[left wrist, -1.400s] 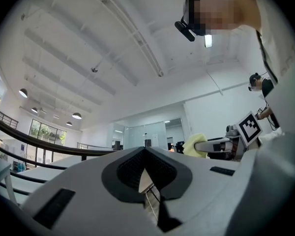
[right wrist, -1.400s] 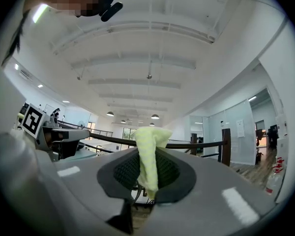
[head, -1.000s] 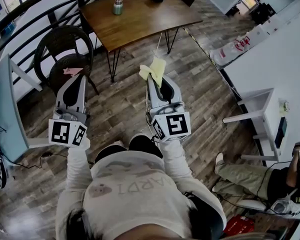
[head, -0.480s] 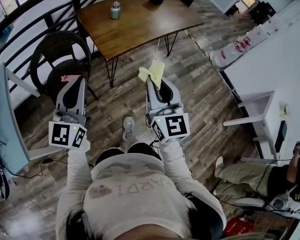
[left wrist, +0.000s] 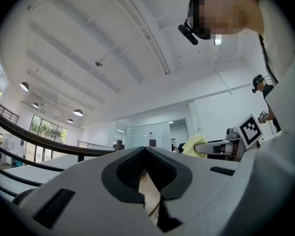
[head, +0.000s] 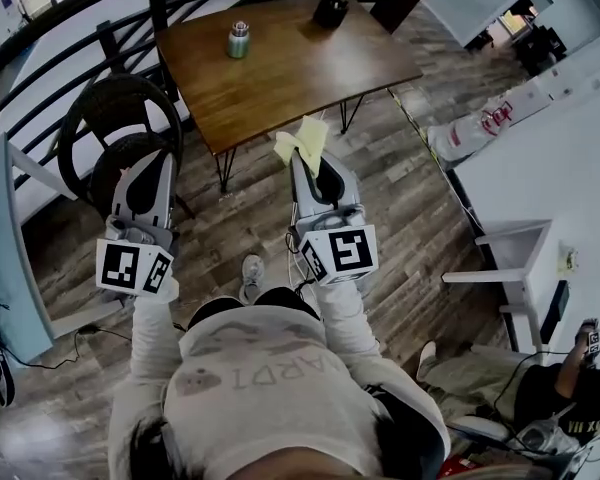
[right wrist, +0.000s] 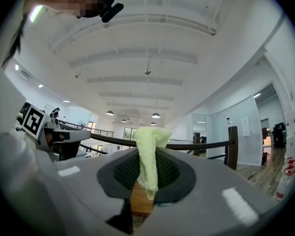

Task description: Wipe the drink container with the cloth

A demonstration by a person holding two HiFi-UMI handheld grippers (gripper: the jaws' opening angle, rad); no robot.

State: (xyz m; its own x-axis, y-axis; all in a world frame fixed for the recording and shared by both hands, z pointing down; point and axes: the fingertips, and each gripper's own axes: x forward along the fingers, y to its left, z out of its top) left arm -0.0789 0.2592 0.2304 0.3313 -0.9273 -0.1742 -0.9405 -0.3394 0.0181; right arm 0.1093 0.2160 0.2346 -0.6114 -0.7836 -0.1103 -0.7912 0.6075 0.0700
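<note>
Upright on the counter (head: 310,63), the bottle (head: 239,40) stood well ahead, slightly nearer the right gripper (head: 307,158), whose fingers pinched the cloth (head: 304,136); the left gripper (head: 153,160) had its fingers pressed together, empty.

The cloth (head: 303,140) was pale yellow with faint stripes, and the drink container (head: 239,40) was green with a silver cap. The table (head: 310,63) was warm brown wood. The left gripper (head: 150,163) and right gripper (head: 305,158) were light grey, with black-and-white square markers.
</note>
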